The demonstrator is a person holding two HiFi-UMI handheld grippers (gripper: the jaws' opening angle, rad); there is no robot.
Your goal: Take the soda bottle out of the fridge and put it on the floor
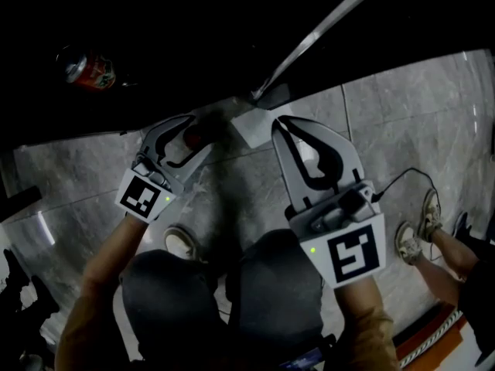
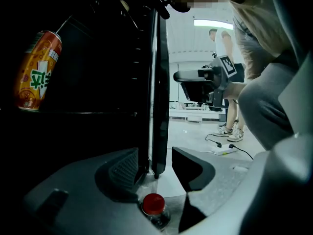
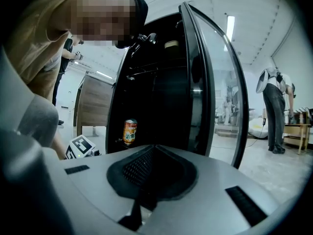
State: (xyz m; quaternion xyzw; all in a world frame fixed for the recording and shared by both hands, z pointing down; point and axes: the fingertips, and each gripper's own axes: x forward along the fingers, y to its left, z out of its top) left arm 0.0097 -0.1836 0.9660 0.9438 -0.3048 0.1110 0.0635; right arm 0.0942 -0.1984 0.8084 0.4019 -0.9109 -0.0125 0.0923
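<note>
- Soda bottle [image 2: 154,205] — red cap up — sits low between the left gripper's [image 1: 188,130] jaws, over the grey floor [image 1: 402,114] by the fridge door [image 2: 159,82].
- Left jaws apart, neither touching the cap.
- Right gripper [image 3: 152,150] — jaws together, empty.
- A can [image 3: 129,131] stands inside the fridge.

Soda bottle [image 2: 153,204] body mostly out of sight

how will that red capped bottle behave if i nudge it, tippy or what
The bottle looks narrow and seems to stand upright under its red cap, so a nudge would probably tip it. Its clear, smooth wall is likely slippery. Once down, it would probably roll on the tiled floor.
</note>
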